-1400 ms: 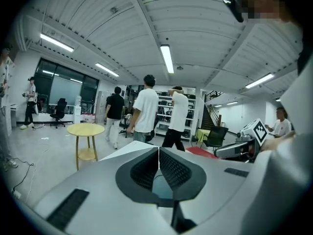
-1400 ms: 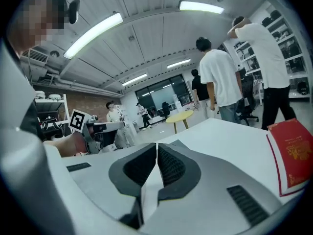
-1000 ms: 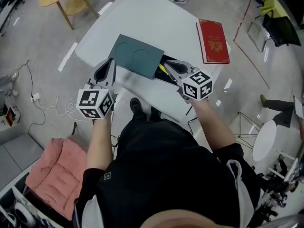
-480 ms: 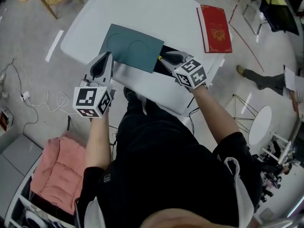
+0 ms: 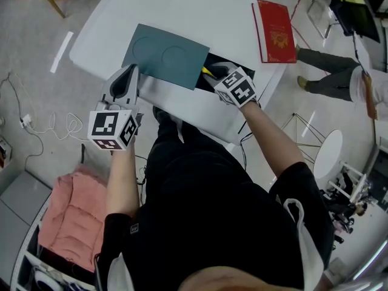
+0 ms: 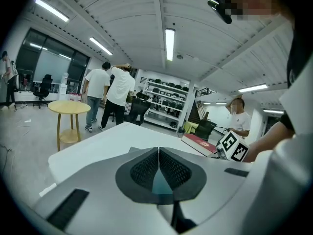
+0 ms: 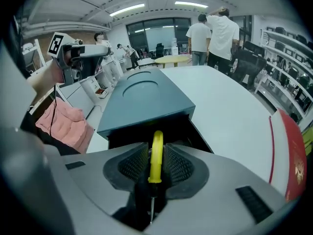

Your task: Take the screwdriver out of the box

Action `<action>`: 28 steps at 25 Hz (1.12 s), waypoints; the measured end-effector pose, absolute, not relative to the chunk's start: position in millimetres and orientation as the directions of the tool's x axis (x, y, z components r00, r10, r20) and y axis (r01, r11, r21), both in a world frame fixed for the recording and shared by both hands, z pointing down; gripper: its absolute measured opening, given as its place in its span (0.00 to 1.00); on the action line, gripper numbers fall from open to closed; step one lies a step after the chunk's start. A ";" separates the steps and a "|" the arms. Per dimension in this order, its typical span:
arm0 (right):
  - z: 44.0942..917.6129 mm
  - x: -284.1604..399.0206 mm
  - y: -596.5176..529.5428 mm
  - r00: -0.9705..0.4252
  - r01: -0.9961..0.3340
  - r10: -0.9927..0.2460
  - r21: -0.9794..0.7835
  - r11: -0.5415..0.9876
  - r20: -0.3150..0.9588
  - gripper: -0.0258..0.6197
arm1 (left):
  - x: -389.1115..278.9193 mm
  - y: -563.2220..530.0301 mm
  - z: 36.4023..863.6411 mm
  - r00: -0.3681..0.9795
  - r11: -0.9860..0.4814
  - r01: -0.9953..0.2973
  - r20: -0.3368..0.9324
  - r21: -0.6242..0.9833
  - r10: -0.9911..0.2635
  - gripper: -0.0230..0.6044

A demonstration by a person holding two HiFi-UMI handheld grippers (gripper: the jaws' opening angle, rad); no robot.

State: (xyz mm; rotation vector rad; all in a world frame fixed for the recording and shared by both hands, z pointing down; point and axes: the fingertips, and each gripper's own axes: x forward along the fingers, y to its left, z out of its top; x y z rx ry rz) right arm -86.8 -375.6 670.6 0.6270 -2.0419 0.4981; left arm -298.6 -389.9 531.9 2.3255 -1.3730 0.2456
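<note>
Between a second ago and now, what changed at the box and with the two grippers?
The right gripper has tipped down into the open end of the box, and its jaws have just been opening. The yellow screwdriver now stands between them by its handle, not pinched, and has not been lifted out. The left gripper stays shut beside the box. The box and the red book lie as before.

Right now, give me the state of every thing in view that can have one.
box: open at one end, dark inside showing.
screwdriver: in the box, not yet lifted out, yellow handle between the right tongs.
right tongs: open, have just been opening, pads either side of the handle.
left tongs: shut, nothing between them.
red book: closed, flat on the table.
</note>
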 end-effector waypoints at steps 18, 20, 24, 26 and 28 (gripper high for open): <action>676.5 -69.4 -371.9 -0.302 -0.588 -0.264 0.039 0.808 0.916 0.17 | -312.5 -379.7 517.7 0.515 -0.441 -0.855 0.331 0.274 -0.791 0.07; 669.3 -65.9 -369.2 -0.295 -0.608 -0.275 0.042 0.793 0.915 0.17 | -314.9 -376.7 511.5 0.523 -0.452 -0.850 0.324 0.270 -0.789 0.07; 651.9 -58.9 -363.8 -0.297 -0.644 -0.302 0.043 0.764 0.906 0.17 | -314.5 -374.8 492.2 0.537 -0.477 -0.841 0.296 0.254 -0.790 0.07; 641.3 -55.1 -367.6 -0.306 -0.660 -0.333 0.053 0.750 0.892 0.17 | -312.6 -376.3 480.1 0.542 -0.490 -0.839 0.277 0.236 -0.794 0.07; 630.3 -50.7 -370.5 -0.320 -0.671 -0.367 0.064 0.739 0.873 0.17 | -309.8 -374.4 469.3 0.543 -0.499 -0.838 0.264 0.219 -0.797 0.07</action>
